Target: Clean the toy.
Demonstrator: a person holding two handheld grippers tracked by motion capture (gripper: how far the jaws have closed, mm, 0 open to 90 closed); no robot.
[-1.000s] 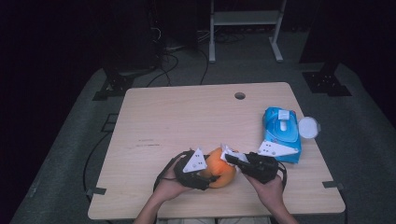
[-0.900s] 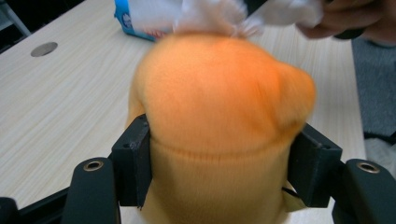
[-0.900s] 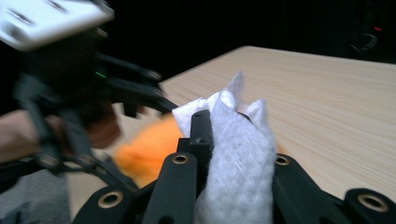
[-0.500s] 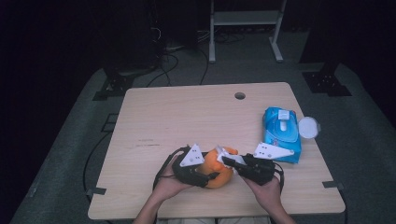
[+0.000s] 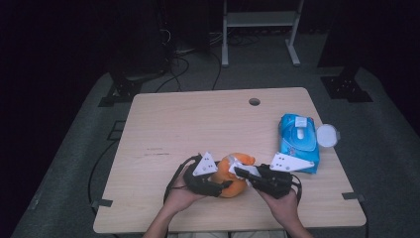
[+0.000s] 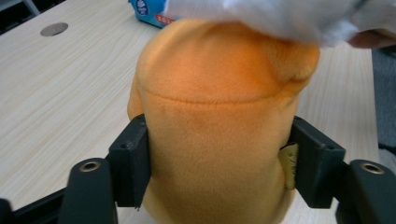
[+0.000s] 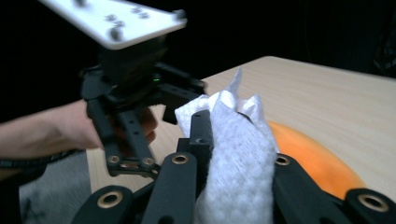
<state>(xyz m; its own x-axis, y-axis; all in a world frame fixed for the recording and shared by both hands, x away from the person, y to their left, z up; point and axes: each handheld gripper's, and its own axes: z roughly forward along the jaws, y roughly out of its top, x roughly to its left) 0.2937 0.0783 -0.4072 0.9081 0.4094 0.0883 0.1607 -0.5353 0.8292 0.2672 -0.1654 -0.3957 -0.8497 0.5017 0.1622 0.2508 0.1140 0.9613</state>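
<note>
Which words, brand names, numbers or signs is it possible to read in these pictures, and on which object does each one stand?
No text can be read with certainty.
Blue wipes pack: print on its top, too small to read in the high view.
The same pack's end in the left gripper view: white and red print, too blurred to read.
Orange plush toy: a yellowish tag at its side, unreadable.
</note>
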